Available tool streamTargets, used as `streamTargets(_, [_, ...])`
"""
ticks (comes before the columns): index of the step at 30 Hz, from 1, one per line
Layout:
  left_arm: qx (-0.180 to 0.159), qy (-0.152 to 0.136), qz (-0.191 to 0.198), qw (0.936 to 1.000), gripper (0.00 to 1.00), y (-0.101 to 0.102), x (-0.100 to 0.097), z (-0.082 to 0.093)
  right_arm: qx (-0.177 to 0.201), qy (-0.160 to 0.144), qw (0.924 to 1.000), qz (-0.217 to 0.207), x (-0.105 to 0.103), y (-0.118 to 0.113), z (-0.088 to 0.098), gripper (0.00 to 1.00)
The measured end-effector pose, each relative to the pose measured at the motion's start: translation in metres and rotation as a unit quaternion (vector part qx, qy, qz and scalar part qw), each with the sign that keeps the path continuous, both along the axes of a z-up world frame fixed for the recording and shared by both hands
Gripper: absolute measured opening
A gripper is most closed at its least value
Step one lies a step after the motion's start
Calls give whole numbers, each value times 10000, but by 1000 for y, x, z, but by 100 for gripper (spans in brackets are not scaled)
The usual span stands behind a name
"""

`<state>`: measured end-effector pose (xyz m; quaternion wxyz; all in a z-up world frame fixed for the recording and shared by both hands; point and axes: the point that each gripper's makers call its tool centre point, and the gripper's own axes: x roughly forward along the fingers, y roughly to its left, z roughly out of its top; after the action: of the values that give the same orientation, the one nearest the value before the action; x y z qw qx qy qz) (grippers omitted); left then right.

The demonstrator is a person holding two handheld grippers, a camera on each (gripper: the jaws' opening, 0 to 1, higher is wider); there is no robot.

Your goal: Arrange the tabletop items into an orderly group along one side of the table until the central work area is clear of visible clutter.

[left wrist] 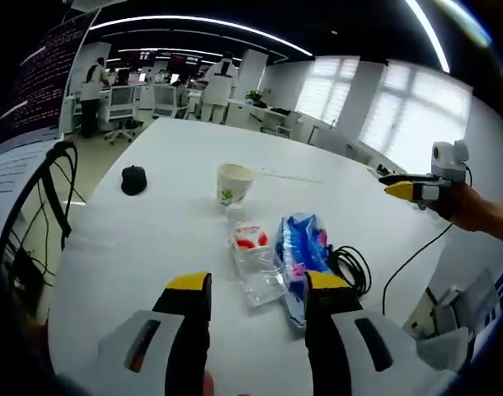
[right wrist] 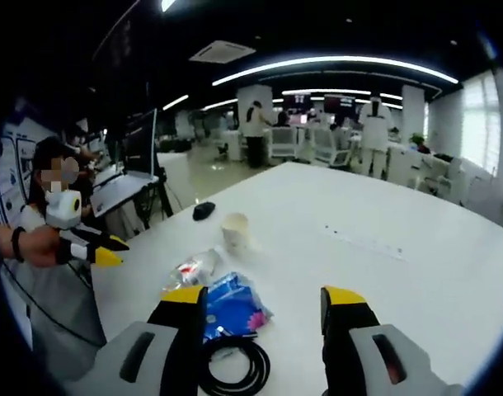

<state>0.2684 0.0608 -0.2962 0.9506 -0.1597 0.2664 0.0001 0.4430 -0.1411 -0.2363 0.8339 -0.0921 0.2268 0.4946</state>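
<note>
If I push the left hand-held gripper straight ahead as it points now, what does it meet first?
Probably the clear plastic bottle lying between its open jaws, with the blue packet right beside it. The paper cup stands farther on. Depth is uncertain.

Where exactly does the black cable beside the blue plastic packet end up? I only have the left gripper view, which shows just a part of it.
Observer: The black cable lies in a coiled loop on the white table, low between the right gripper's jaws.
Operator: Is that gripper holding anything?
Observer: No, its yellow-tipped jaws stand apart and empty.
Operator: And the left gripper, from outside?
Observer: The left gripper hangs beside the table's edge, jaws parted, gripping nothing.
</note>
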Motion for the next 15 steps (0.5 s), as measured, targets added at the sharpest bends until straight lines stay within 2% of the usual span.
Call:
streamTargets(7, [-15, -6, -58, 10000, 44, -2, 11, 4, 146, 40, 9995, -280, -1, -25, 4, 59])
streamTargets(15, [-18, 29, -146, 9999, 45, -4, 23, 5, 128, 112, 9989, -433, -9, -43, 0, 61])
